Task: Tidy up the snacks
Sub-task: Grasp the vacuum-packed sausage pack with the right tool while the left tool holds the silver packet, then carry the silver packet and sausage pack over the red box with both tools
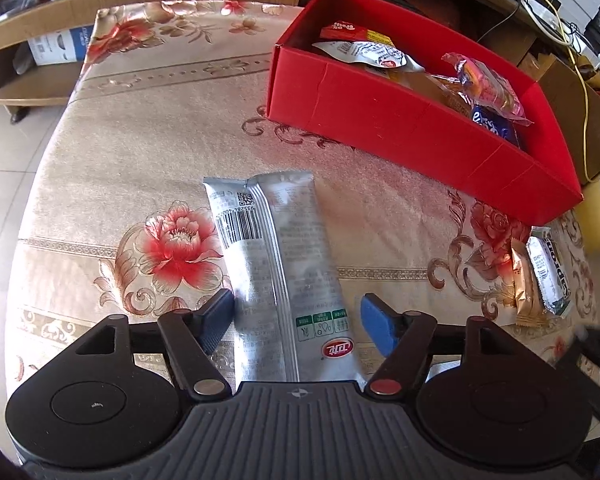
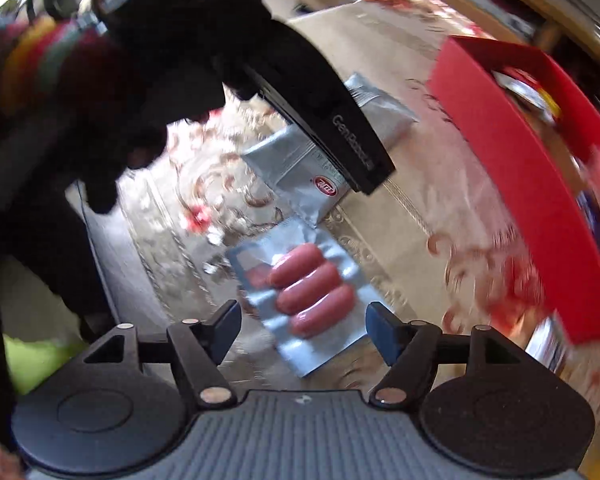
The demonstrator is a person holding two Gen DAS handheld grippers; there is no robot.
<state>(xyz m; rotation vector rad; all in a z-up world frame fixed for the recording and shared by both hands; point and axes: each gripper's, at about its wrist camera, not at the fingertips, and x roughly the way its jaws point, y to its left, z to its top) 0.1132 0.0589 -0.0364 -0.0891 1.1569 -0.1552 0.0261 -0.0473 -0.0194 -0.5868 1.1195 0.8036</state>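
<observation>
On the flowered tablecloth (image 1: 112, 152), a long silver packet (image 1: 284, 280) lies flat between the fingers of the left gripper (image 1: 296, 320). The left pad looks to be at the packet's edge while the right pad stands clear of it, so this claw is open and not gripping. The red box (image 1: 400, 128), at two o'clock from the packet, already holds several snacks. Two more small packets (image 1: 540, 276) lie near the table edge at three o'clock.

The right gripper (image 2: 302, 330) is open over a sausage pack (image 2: 300, 292), which lies flat between its fingers, untouched as far as the blur lets me judge. The left gripper's body crosses that view at twelve o'clock.

Risks, as I judge them: both wrappers are slick and thin, so pads closing on the flat foil may skid off or only crumple it. The two grippers work close together and could knock each other.
</observation>
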